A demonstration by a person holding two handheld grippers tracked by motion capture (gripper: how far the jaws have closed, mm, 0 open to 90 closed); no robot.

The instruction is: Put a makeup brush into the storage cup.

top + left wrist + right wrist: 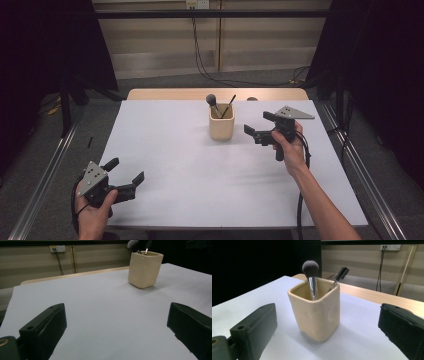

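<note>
Two brushes stand in a cream, square-sided holder (221, 128) set toward the far middle of the white table (175, 150). One is a powder brush (310, 275) with a fluffy dark head and a shiny metal ferrule; it stands nearly upright, head up, leaning slightly toward the left of the table in the high view. The other, a slim brow brush (339, 276) with a small bristled comb tip, tilts the opposite way, its long axis slanting up and to the right. The holder itself sits upright on its base. The right gripper (261, 127) hovers just beside the holder on its right, jaws spread wide and facing it, touching nothing. The left gripper (126, 172) is well apart at the near left corner, jaws likewise wide apart and holding nothing.
</note>
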